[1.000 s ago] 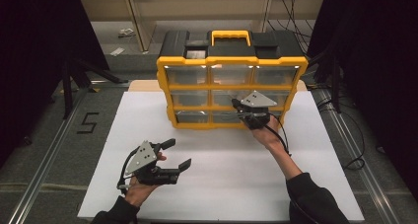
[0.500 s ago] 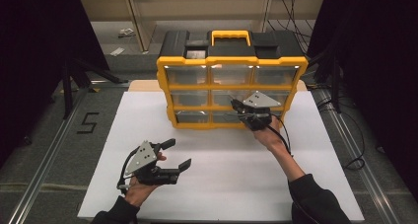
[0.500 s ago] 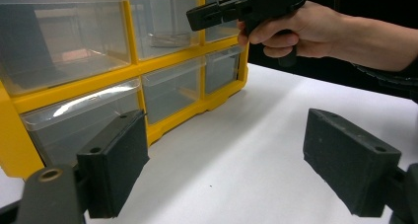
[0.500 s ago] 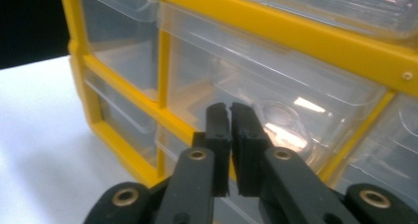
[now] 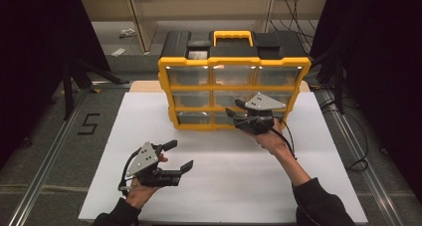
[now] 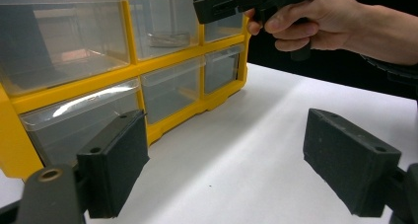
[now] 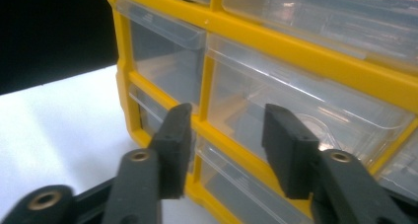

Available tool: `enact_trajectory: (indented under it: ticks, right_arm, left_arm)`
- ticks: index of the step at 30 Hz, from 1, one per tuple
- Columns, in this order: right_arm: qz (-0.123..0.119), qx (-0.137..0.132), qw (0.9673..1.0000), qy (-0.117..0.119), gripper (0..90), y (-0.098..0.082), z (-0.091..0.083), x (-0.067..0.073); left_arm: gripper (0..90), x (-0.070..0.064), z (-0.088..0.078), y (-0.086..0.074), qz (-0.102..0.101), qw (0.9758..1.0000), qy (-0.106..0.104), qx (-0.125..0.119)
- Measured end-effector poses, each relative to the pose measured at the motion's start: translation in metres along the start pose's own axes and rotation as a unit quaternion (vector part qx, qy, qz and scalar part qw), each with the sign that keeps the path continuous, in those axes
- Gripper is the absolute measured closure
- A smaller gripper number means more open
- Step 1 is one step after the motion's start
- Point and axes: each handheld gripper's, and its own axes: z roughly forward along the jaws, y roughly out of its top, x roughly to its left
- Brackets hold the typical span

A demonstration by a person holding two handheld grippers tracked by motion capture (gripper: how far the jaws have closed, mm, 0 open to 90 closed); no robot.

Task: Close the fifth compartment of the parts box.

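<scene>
The right gripper (image 5: 234, 115) has just been opening its jaws; they stand parted with nothing between them, right at the middle drawers of the organiser (image 5: 234, 74), a yellow-framed cabinet of clear drawers standing upright at the far side of the white mat (image 5: 224, 181). The left gripper (image 5: 179, 155) hovers wide open, well apart.

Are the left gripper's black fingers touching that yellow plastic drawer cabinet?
Apart. The high view shows white table between the left gripper and the yellow plastic drawer cabinet.
</scene>
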Motion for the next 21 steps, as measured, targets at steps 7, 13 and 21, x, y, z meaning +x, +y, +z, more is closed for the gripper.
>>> enact_trajectory:
  ticks: [7, 13, 21]
  right_arm:
    - [0.012, 0.006, 0.9998, 0.018, 35.6, 0.007, -0.006, 0.004]
    - [0.013, 0.011, 0.9995, 0.027, 23.7, 0.009, -0.011, 0.011]
    - [0.018, -0.005, 0.9989, 0.043, 21.6, 0.012, -0.019, 0.018]
  left_arm:
    - [16.8, 0.0, 0.0, 0.0, -0.001, 1.0, 0.0, -0.001]
    - [16.8, 0.0, 0.0, 0.0, -0.001, 1.0, 0.001, -0.001]
    - [16.8, 0.0, 0.0, 0.0, -0.001, 1.0, 0.0, -0.001]
